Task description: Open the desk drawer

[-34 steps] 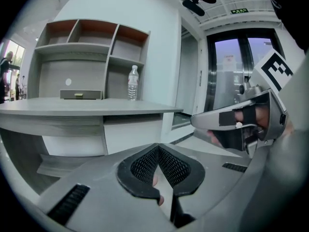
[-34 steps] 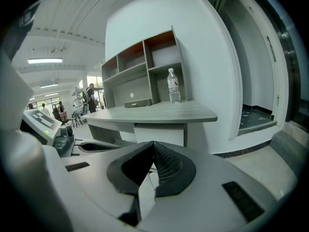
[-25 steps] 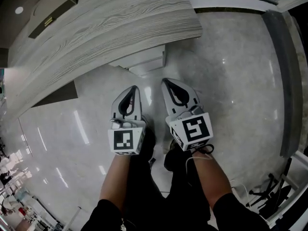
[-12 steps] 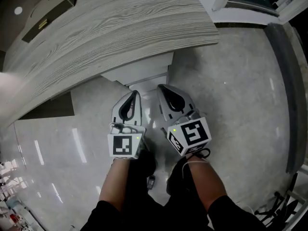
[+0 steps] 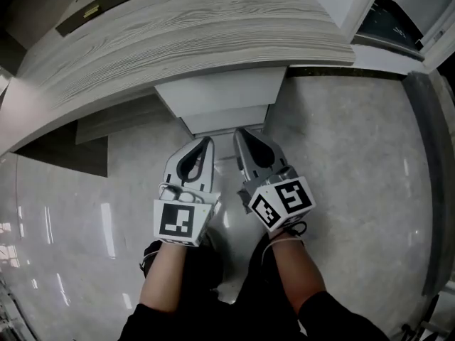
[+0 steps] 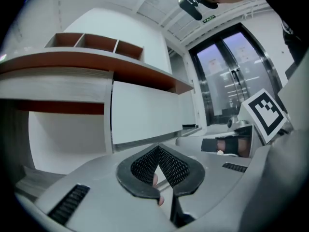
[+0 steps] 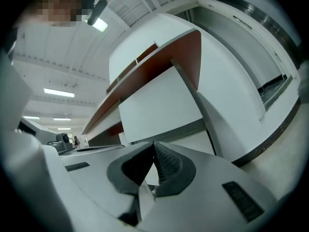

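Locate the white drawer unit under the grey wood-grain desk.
Head view, centre: the white drawer unit sits under the grey wood-grain desk top, just ahead of the left gripper and right gripper.

My left claw (image 5: 205, 142) and right claw (image 5: 240, 133) sit side by side mid-frame. Just above them, the drawer (image 5: 222, 94) sits under the desk (image 5: 178, 38).

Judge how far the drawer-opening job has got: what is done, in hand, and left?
Done: the left gripper and right gripper point at the white drawer front under the desk top. In hand: nothing; both sets of fingers are shut and empty. Left: everything that counts, as the drawer looks closed, ungripped and unpulled.
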A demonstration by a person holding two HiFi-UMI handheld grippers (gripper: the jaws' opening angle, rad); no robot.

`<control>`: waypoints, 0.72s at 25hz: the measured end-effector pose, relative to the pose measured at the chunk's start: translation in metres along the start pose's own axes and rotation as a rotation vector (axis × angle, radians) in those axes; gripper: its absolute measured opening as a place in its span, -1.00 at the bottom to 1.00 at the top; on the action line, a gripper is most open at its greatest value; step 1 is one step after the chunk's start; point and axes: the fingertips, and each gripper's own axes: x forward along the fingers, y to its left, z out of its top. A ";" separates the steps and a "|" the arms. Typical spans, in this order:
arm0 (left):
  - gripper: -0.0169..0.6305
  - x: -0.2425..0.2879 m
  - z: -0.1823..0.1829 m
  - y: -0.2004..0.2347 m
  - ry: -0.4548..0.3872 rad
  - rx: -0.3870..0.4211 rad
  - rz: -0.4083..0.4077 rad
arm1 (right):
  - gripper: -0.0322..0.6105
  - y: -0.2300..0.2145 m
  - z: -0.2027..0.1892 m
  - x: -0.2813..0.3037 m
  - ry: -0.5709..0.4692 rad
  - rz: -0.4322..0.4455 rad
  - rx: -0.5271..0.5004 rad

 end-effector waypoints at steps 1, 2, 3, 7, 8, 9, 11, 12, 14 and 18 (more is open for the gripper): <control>-0.93 -0.004 0.007 0.003 -0.017 0.013 0.012 | -0.88 0.002 -0.003 0.002 -0.021 0.021 0.034; -0.93 -0.008 0.013 0.005 -0.033 0.031 0.020 | -0.88 0.002 -0.007 0.004 -0.040 0.040 0.068; -0.93 -0.013 0.016 0.007 -0.042 0.053 0.023 | -0.88 0.002 -0.010 0.005 -0.056 0.055 0.101; -0.93 -0.020 0.007 0.010 0.015 0.205 -0.010 | -0.88 0.003 -0.014 0.008 -0.116 0.096 0.212; -0.93 -0.021 0.003 0.012 0.037 0.224 -0.017 | -0.88 0.003 -0.013 0.009 -0.133 0.103 0.228; -0.93 -0.021 0.000 0.015 0.052 0.222 -0.019 | -0.87 0.003 -0.012 0.010 -0.151 0.111 0.245; -0.93 -0.021 0.000 0.018 0.053 0.204 -0.019 | -0.80 0.000 -0.007 0.010 -0.185 0.132 0.286; -0.93 -0.021 0.001 0.018 0.049 0.205 -0.020 | -0.67 -0.002 -0.005 0.010 -0.199 0.142 0.309; -0.93 -0.021 0.000 0.015 0.049 0.225 -0.034 | -0.61 -0.005 -0.004 0.011 -0.217 0.153 0.346; -0.93 -0.018 -0.007 0.009 0.073 0.258 -0.060 | -0.54 -0.006 0.000 0.017 -0.236 0.175 0.387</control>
